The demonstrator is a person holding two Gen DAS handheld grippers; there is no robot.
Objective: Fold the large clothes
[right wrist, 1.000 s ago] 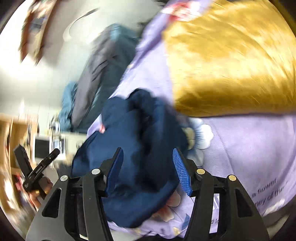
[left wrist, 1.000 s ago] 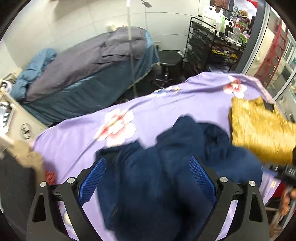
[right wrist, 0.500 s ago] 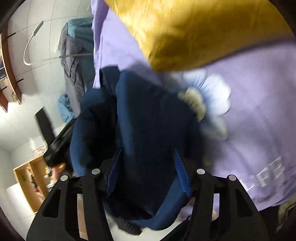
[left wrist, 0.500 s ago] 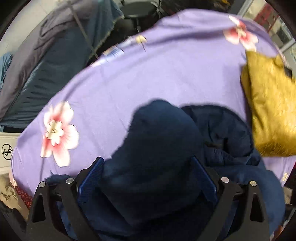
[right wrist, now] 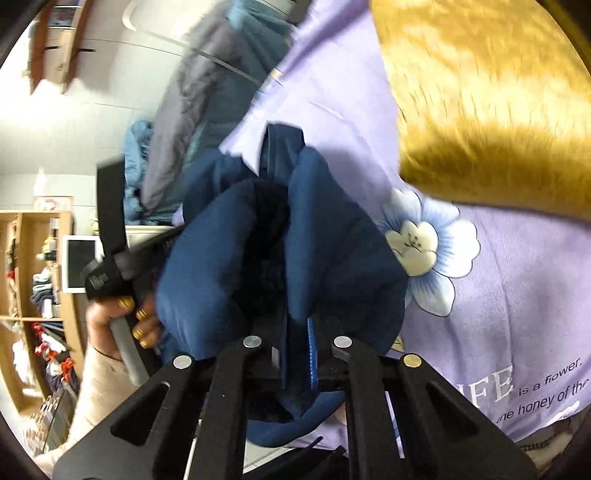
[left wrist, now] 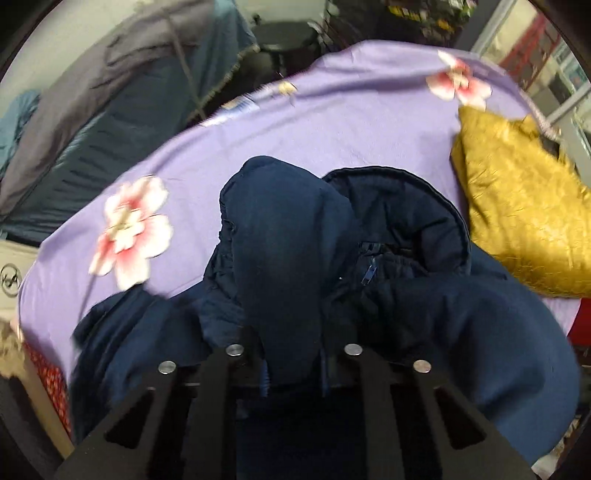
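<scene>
Purple sheet [right wrist: 517, 295] reads "is a flower".

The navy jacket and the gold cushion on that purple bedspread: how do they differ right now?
The navy jacket is dark, matte and crumpled in a heap; the gold cushion is shiny, crinkled and keeps its plump shape. The jacket is pinched by the left claw and the right claw; nothing grips the cushion. Both rest on the purple bedspread.

The jacket [left wrist: 332, 266] lies bunched up on the bedsheet [left wrist: 295, 122]. The pillow [left wrist: 524, 221] sits on the sheet too, just right of the jacket. Behind the bed stands a stool [left wrist: 280, 35].
</scene>
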